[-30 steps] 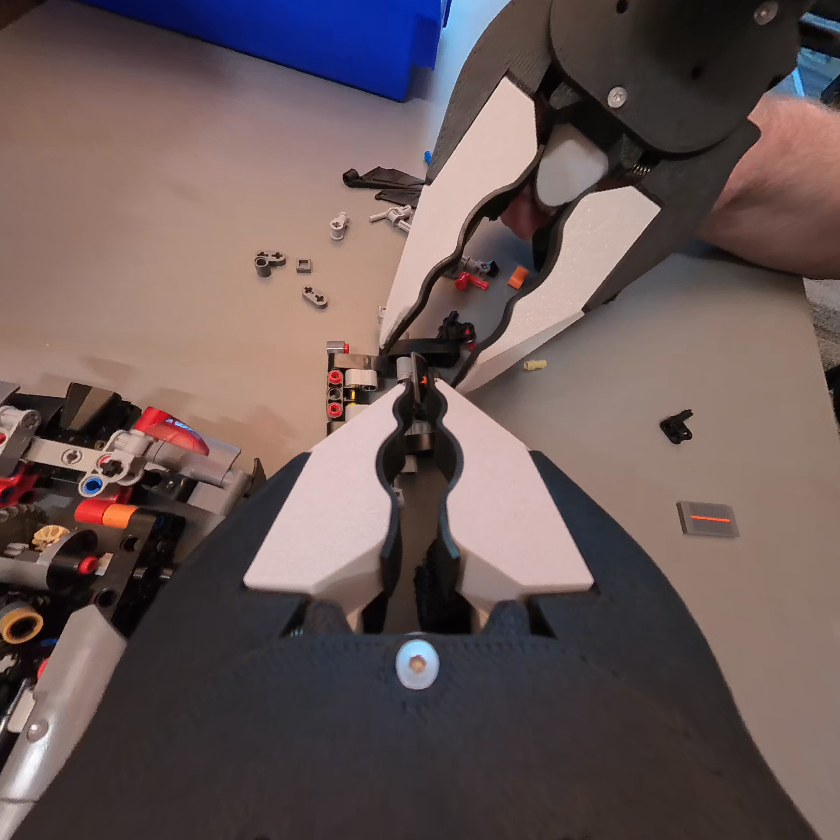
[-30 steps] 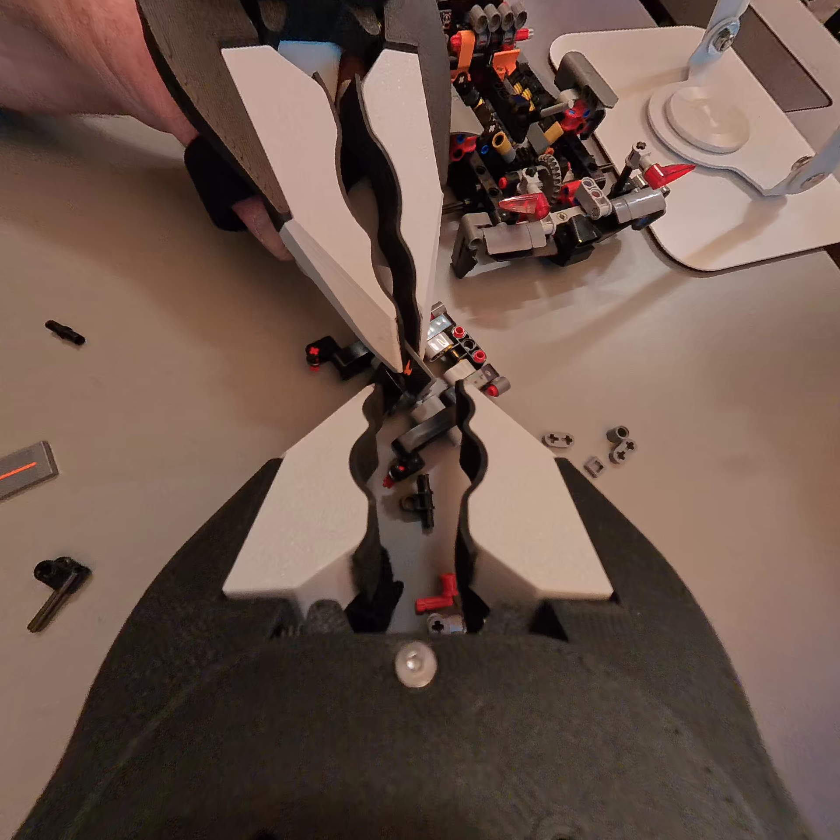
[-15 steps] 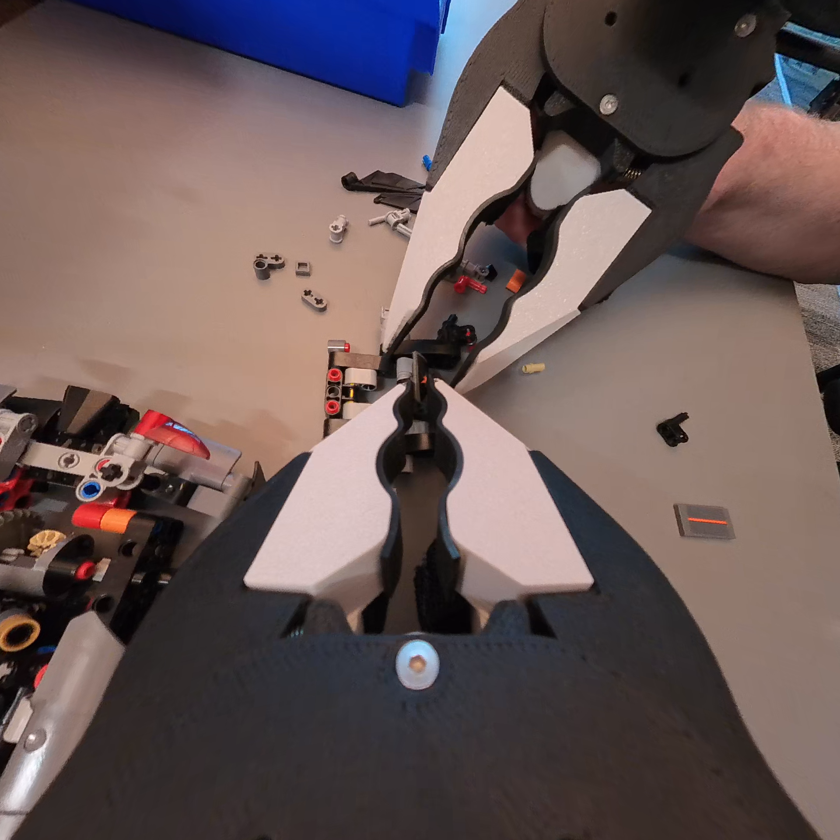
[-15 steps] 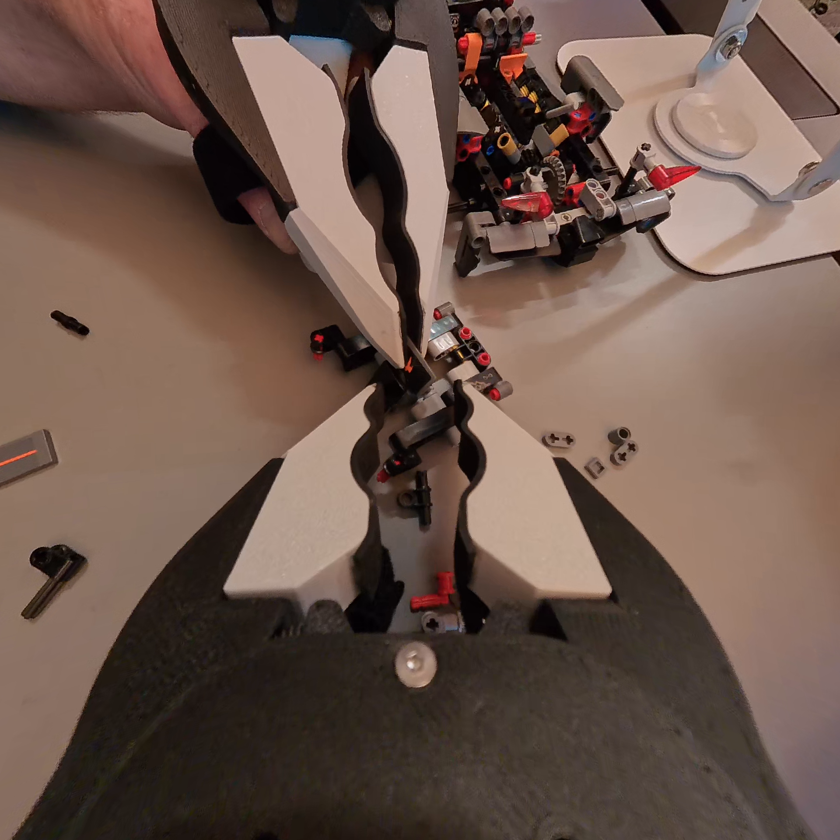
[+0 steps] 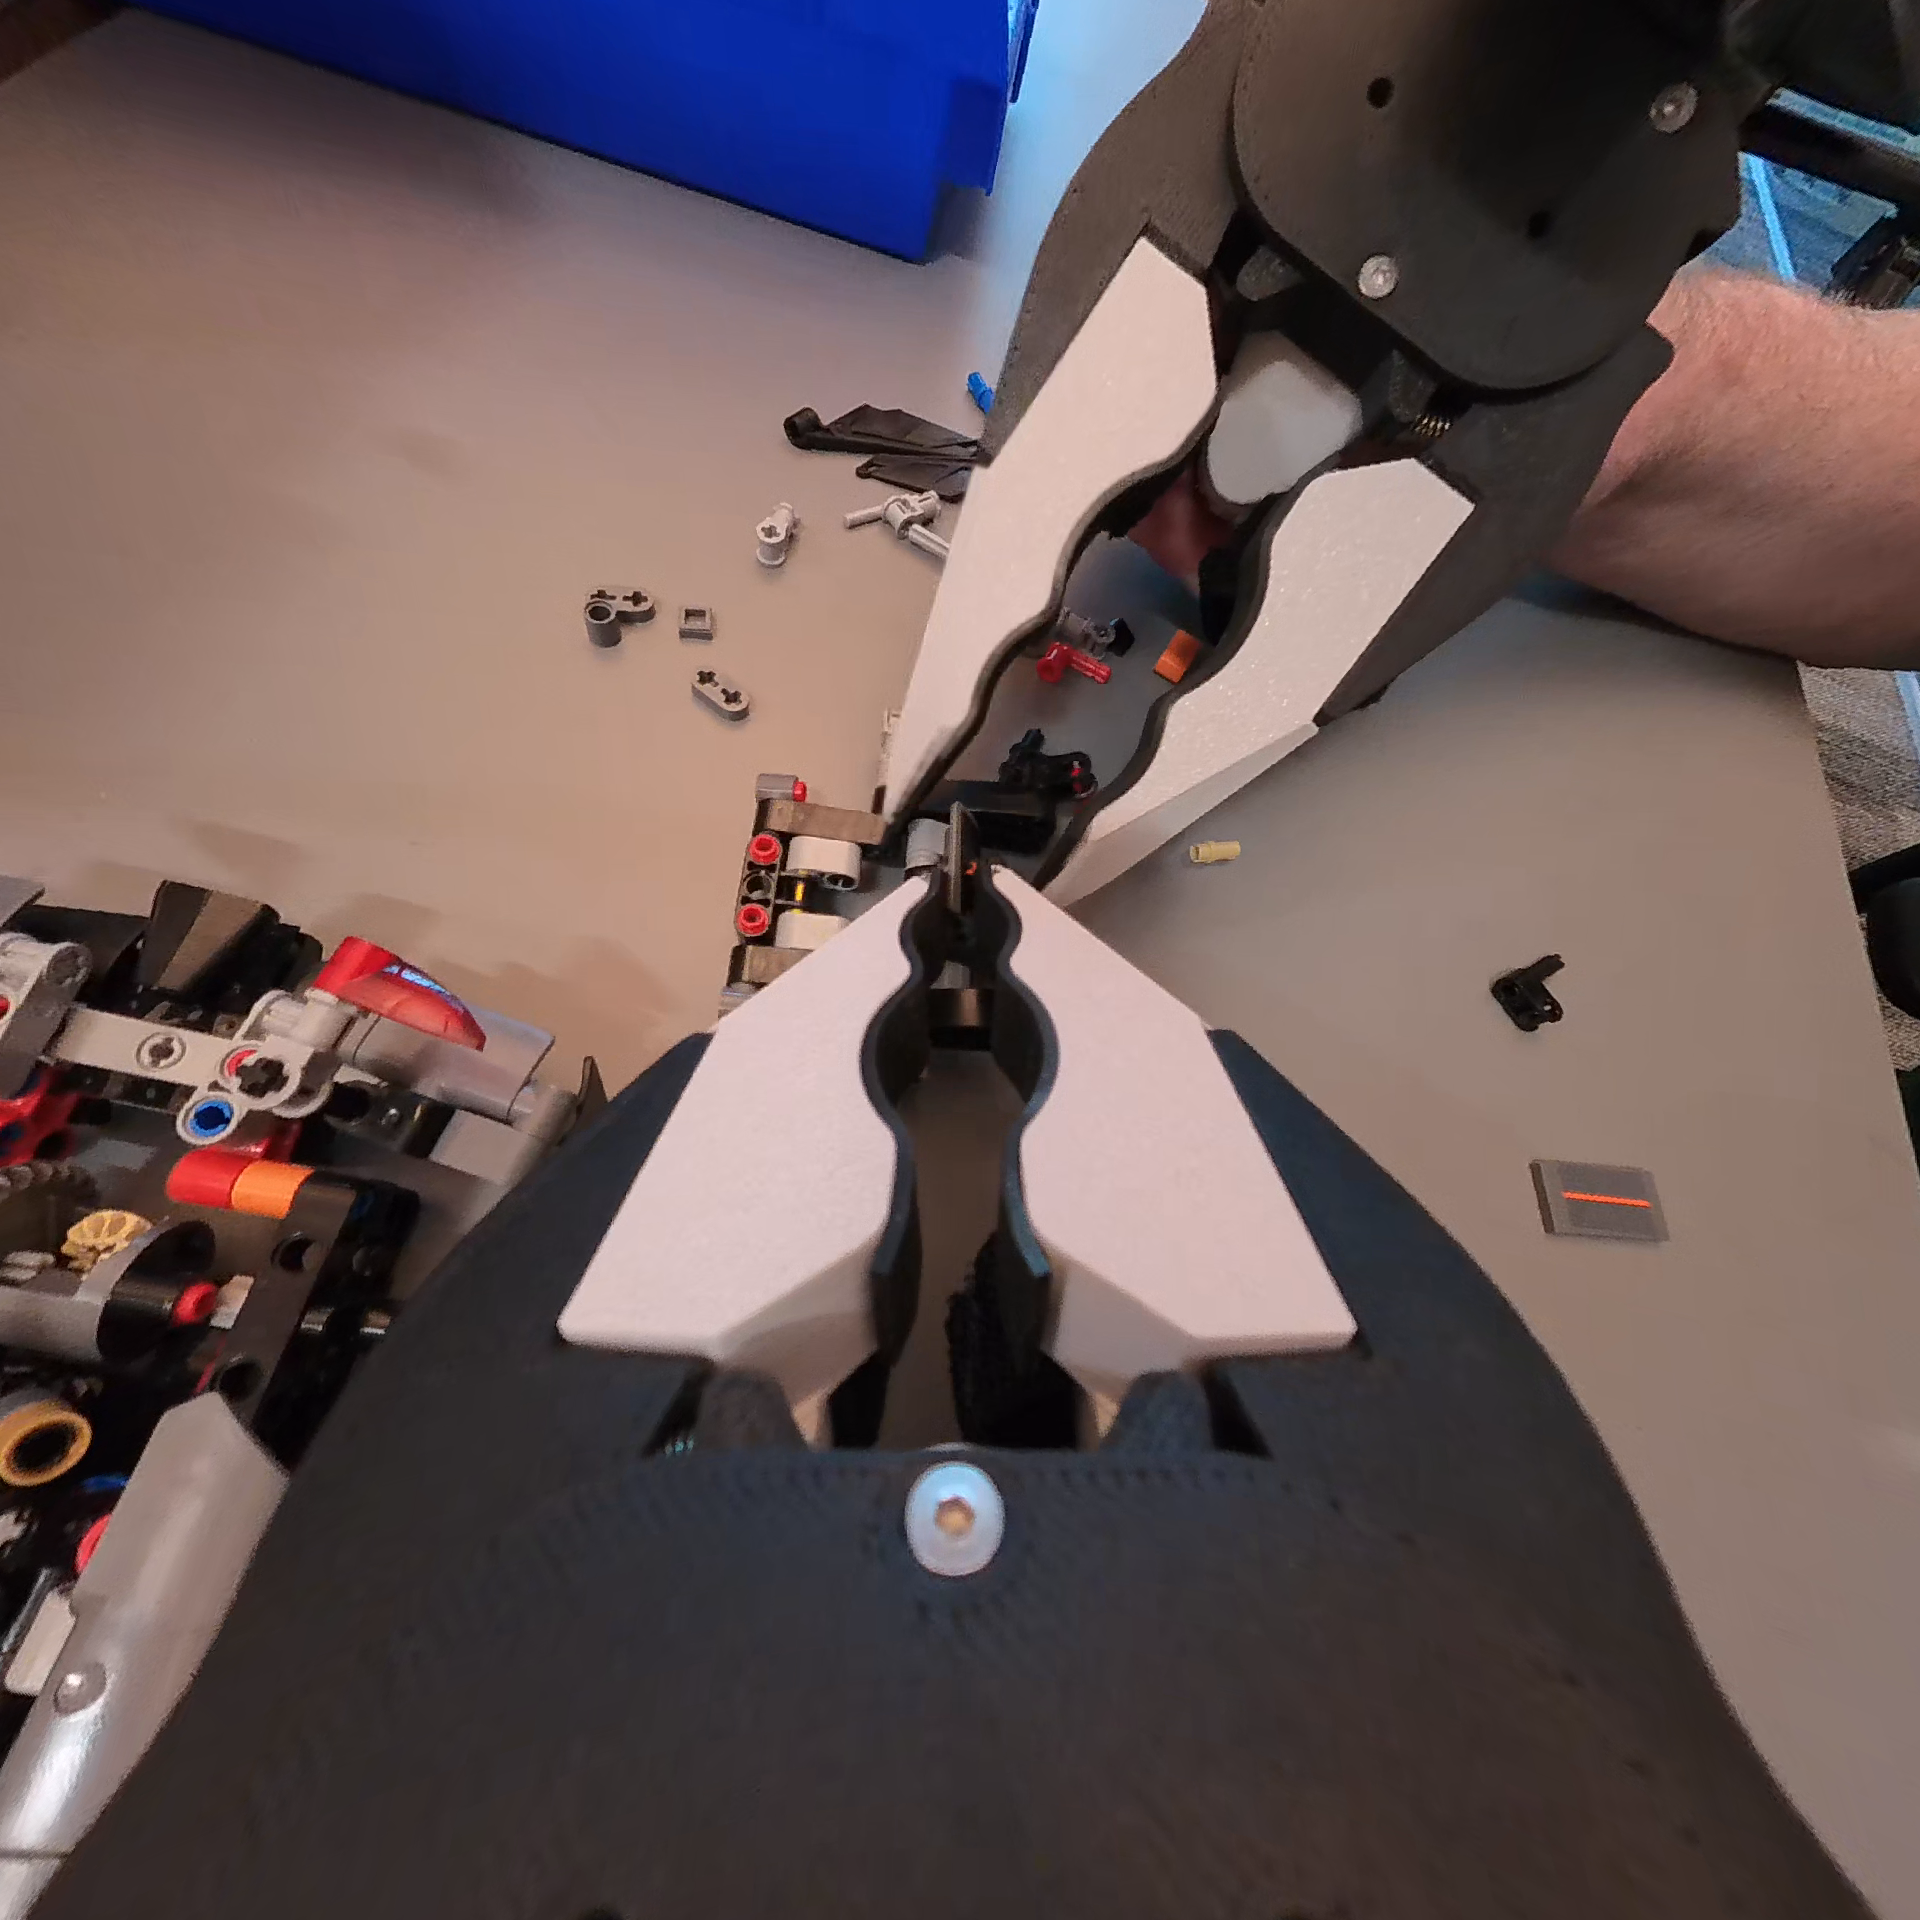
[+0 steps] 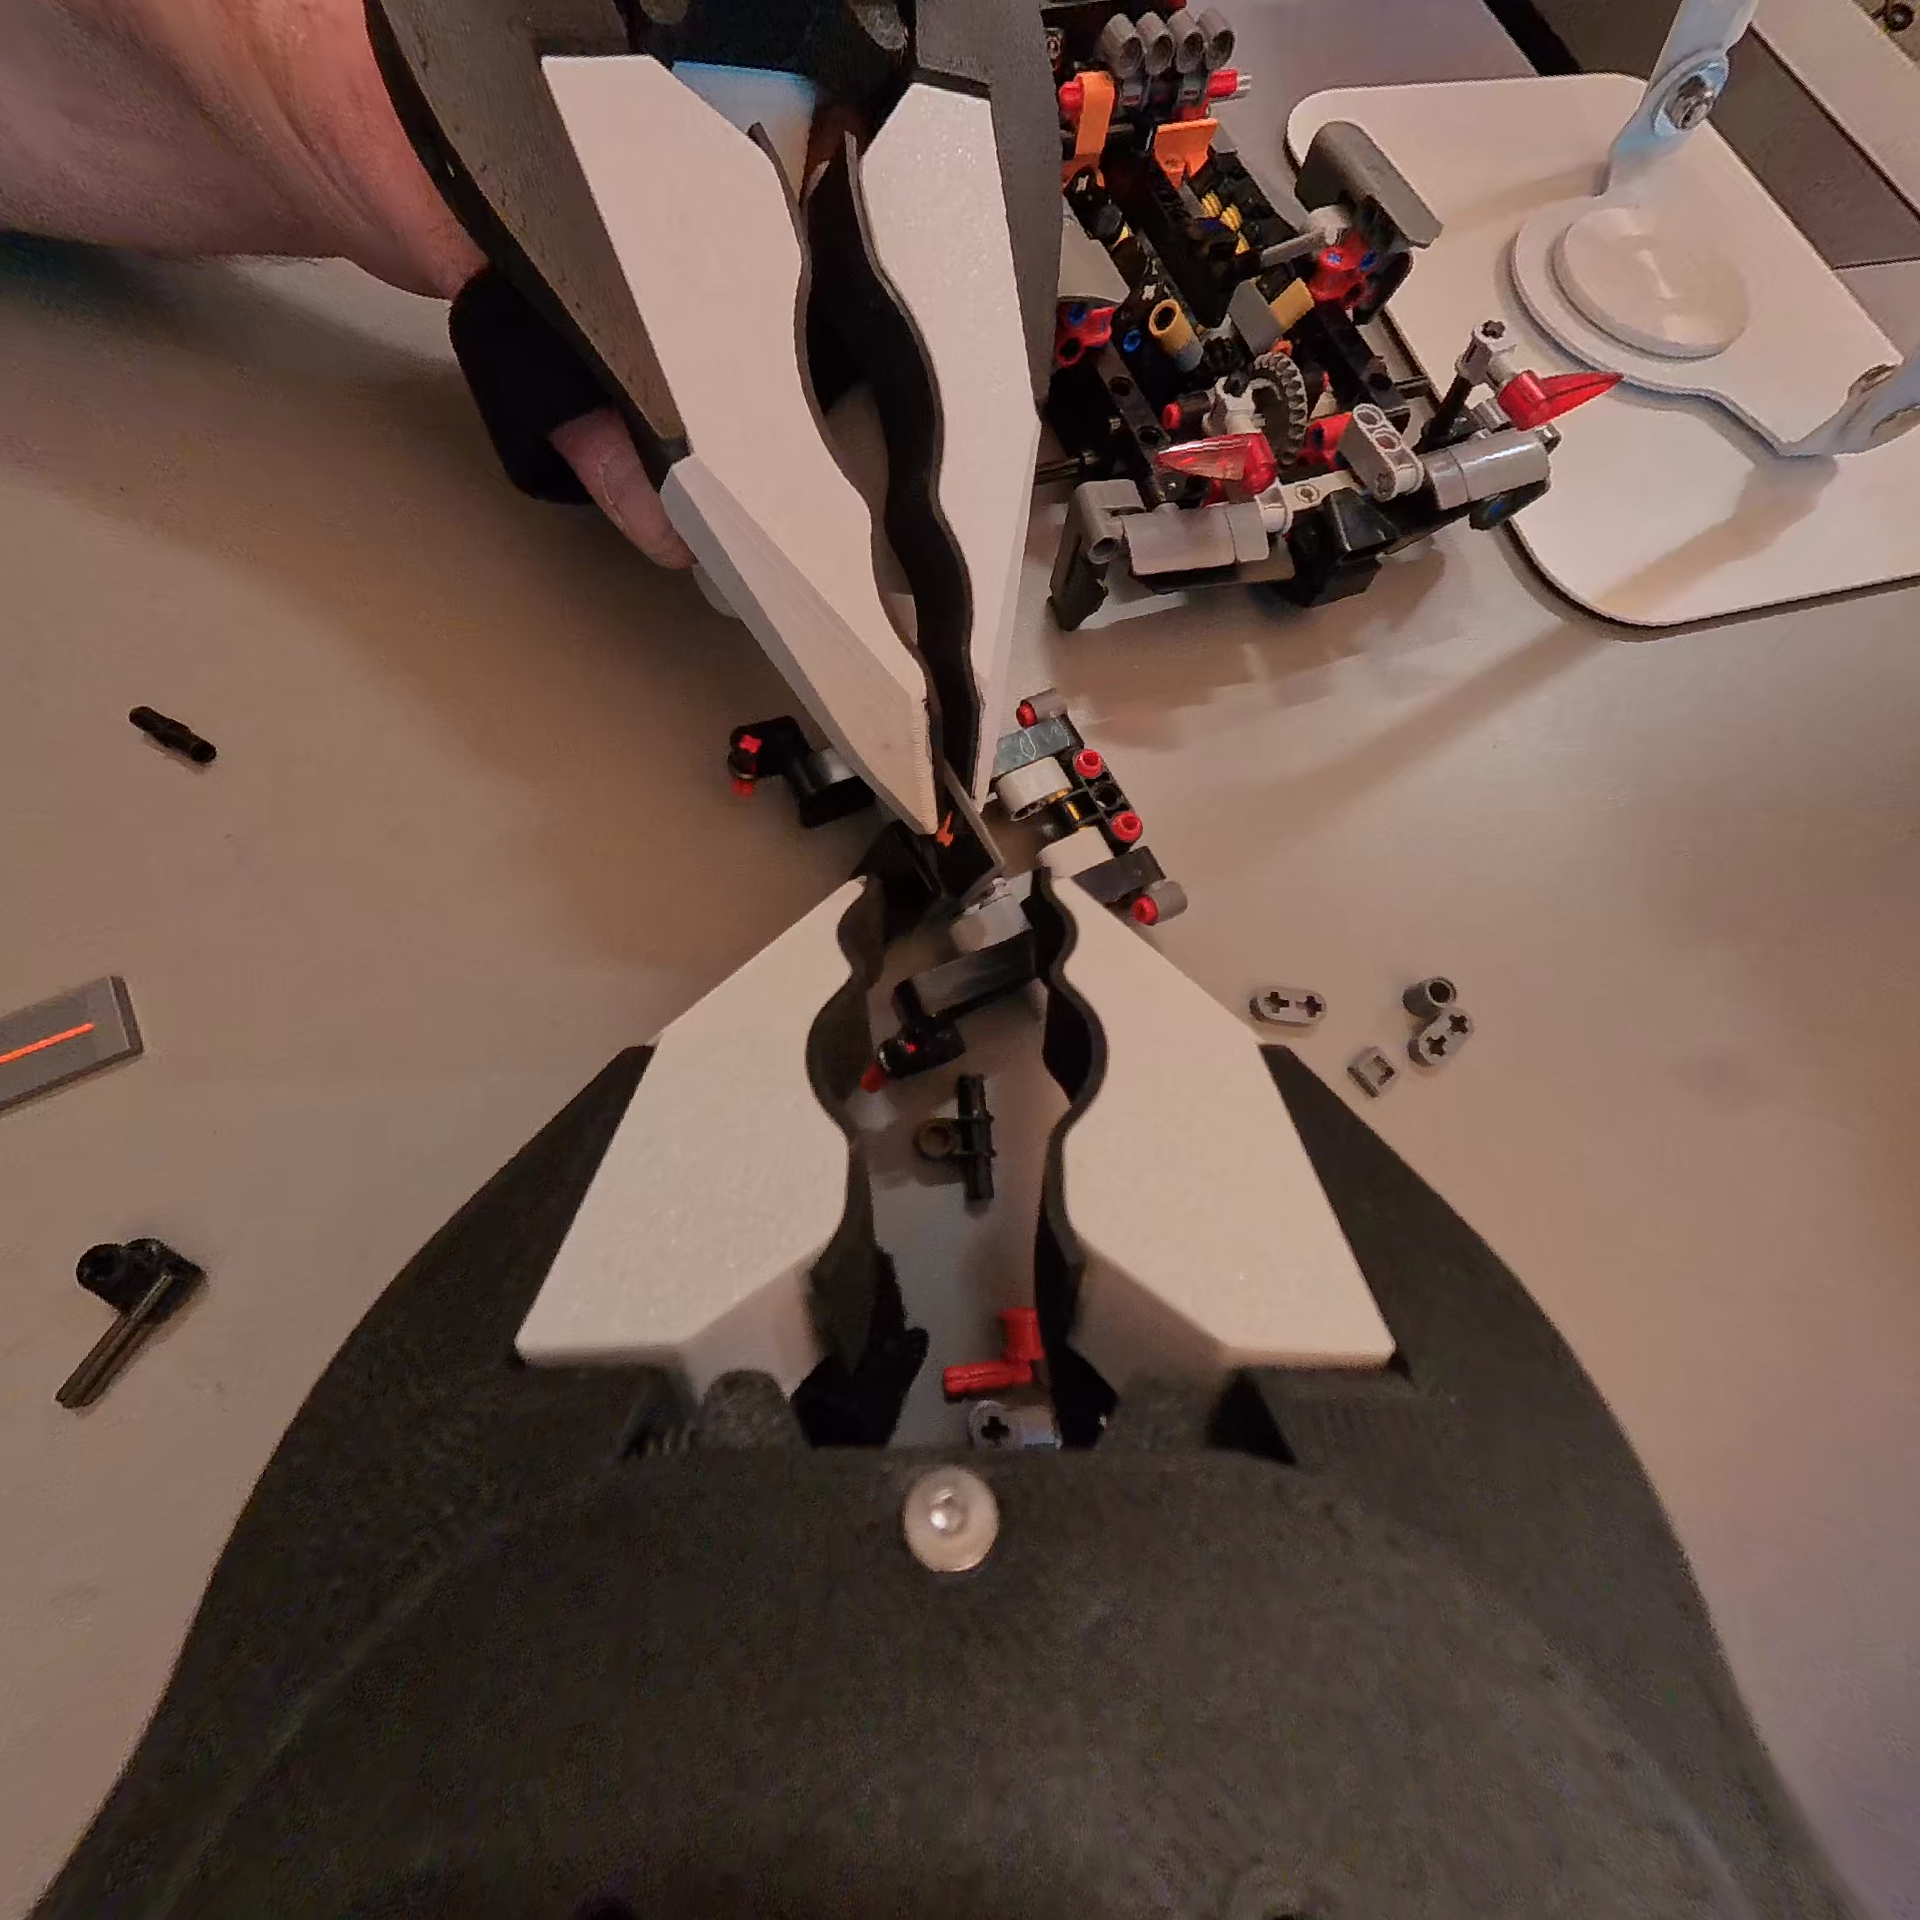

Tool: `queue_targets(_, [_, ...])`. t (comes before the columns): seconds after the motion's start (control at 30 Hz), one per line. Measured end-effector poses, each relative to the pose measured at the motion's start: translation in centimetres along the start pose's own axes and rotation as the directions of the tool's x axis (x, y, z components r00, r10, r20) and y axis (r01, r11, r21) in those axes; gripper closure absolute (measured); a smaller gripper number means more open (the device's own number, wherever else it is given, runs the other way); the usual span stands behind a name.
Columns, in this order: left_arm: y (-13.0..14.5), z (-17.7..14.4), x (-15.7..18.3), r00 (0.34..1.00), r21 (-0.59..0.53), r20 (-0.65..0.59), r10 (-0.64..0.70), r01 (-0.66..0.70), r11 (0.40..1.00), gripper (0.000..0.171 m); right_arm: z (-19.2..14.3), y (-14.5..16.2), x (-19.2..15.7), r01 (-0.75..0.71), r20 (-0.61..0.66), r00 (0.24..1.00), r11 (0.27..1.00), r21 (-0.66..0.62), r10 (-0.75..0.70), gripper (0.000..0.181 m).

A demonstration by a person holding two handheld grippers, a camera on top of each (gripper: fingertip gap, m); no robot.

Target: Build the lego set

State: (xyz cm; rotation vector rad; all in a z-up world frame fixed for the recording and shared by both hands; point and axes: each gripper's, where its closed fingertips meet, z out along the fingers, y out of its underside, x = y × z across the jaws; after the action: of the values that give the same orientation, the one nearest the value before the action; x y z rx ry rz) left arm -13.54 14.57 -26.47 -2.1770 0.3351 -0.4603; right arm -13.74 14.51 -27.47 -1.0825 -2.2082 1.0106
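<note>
A small black and grey sub-assembly with red pins [image 5: 800,873] lies on the table; it also shows in the right wrist view [image 6: 1070,800]. My left gripper [image 5: 961,883] is shut on a thin black panel piece with an orange mark [image 5: 958,862] and holds it edge-on against the sub-assembly. My right gripper [image 6: 956,894] comes from the opposite side, its jaws closed around the sub-assembly's grey and black end. The left gripper [image 6: 951,800] and the panel [image 6: 961,842] meet it tip to tip. The large car model [image 5: 156,1091] stands beside them.
Loose pieces lie around: grey connectors [image 6: 1423,1029], a grey tile with an orange line [image 5: 1600,1200], a black pin [image 6: 171,735], a black angled piece [image 6: 125,1309]. A blue bin [image 5: 623,94] stands at the back. A white stand base [image 6: 1662,312] sits behind the car model [image 6: 1247,416]. My two grippers' fingertips are within a few centimetres of each other.
Almost nothing. Both grippers stay tip to tip at the sub-assembly with the same holds; the right gripper has shifted and tilted slightly.
</note>
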Motion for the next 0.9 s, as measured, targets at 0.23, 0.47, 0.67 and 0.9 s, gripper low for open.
queue_targets(0.23, [-0.08, 0.04, 0.05, 1.0, 0.004, -0.008, -0.007, 0.007, 1.0, 0.169, 0.0, 0.04, -0.08, -0.004, 0.008, 1.0, 1.0, 0.003, 0.004, 0.155])
queue_targets(0.47, [-0.04, 0.11, 0.02, 0.999, 0.004, -0.024, -0.03, 0.03, 1.0, 0.169, 0.13, 0.08, -0.33, -0.013, 0.031, 0.999, 1.0, 0.007, 0.012, 0.159])
queue_targets(0.67, [-0.06, 0.14, 0.08, 0.999, 0.002, -0.03, -0.034, 0.034, 0.999, 0.17, 0.12, 0.07, -0.48, -0.019, 0.048, 0.999, 1.0, 0.014, 0.018, 0.162])
queue_targets(0.9, [-0.23, 0.13, 0.04, 0.99, 0.022, -0.069, -0.12, 0.121, 0.992, 0.17, 0.18, 0.06, -0.51, -0.039, 0.057, 0.998, 0.999, 0.022, 0.038, 0.161])
